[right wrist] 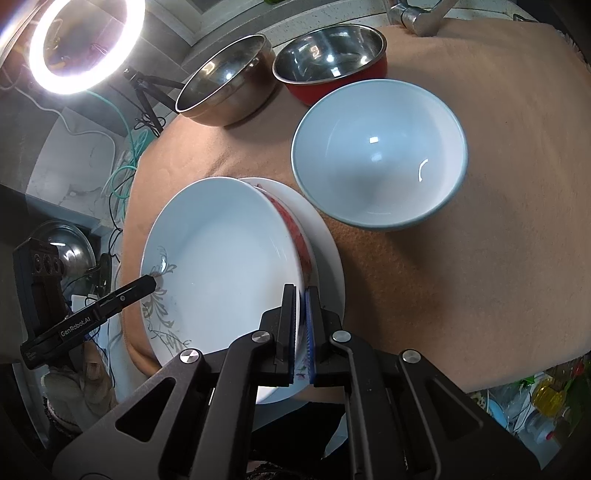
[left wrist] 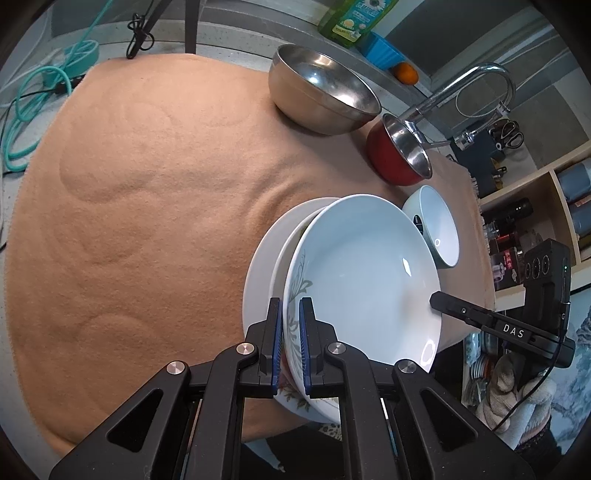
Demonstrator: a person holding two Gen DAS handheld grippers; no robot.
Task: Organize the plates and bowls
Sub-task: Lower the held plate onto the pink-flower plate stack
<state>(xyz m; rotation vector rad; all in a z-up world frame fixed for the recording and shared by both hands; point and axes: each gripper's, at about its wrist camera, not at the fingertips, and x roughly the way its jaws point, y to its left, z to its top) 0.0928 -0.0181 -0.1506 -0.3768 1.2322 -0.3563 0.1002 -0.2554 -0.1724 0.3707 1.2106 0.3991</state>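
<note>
The work surface is covered by a tan fleece cloth (left wrist: 147, 206), creased in shallow rings. Behind it a grey speckled counter is seen, with a chrome tap (left wrist: 476, 92), a green detergent bottle (left wrist: 354, 18), a blue tub (left wrist: 382, 50) and an orange fruit (left wrist: 406, 72).

On the cloth, near its front edge, a stack of plates is placed. The top plate (left wrist: 365, 273), white with a grey leaf print, is tilted above a red-patterned plate (right wrist: 295, 229), which lies on a plain white plate (left wrist: 258, 266). The left gripper (left wrist: 290, 332) is clamped on the leaf-printed rim of the top plate; the right gripper (right wrist: 301, 321) is clamped on the opposite rim of the same plate.

Beside the stack a white bowl (right wrist: 380, 158) with a pale blue outside is located. Farther back a red bowl with a steel lining (right wrist: 332, 62) and a steel bowl (right wrist: 229, 81) are set side by side.

Only in the left wrist view are wooden shelves (left wrist: 546, 206) with bottles and tins, a coiled teal cable (left wrist: 33, 110) and scissors shown. Only in the right wrist view are a lit ring light (right wrist: 85, 40) on a black tripod, a steel pan lid (right wrist: 66, 251) and the red pattern of the middle plate shown. Each gripper's body and camera block are visible in the other gripper's view.
</note>
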